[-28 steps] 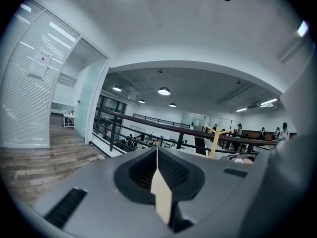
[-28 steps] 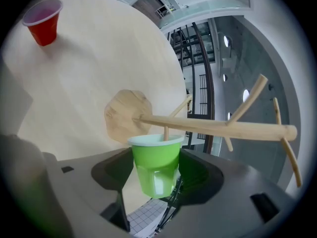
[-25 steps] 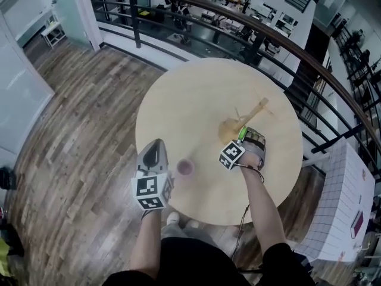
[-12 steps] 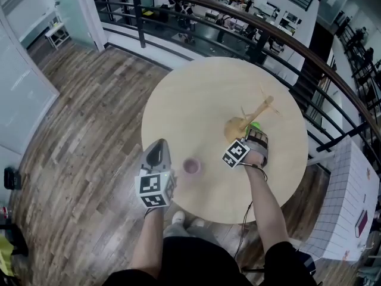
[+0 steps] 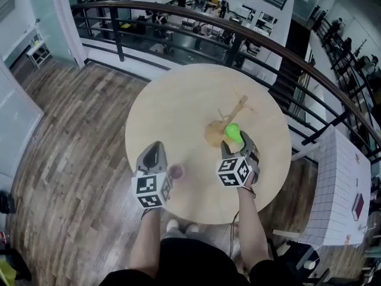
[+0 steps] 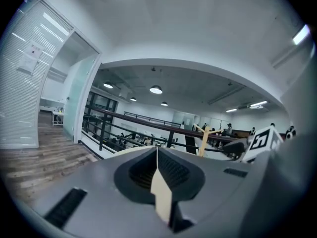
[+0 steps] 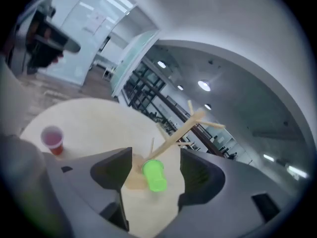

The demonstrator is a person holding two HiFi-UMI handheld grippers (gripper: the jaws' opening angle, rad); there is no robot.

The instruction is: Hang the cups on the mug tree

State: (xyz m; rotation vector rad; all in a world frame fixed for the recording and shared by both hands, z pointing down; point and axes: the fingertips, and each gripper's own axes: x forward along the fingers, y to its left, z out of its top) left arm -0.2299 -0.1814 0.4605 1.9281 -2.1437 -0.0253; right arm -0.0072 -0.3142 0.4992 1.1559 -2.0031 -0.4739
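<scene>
One green cup [image 7: 154,175], on mug tree [image 7: 182,128], just beyond right gripper's [image 5: 241,146] wide jaws.

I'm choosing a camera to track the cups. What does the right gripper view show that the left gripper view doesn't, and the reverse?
Only the right gripper view: the green cup low on the mug tree, beyond the open right gripper, and the pink cup upright on the table. Only the left gripper view: the left gripper shut and empty, plus the right gripper's marker cube. Both: the mug tree, the table and the railing.
</scene>
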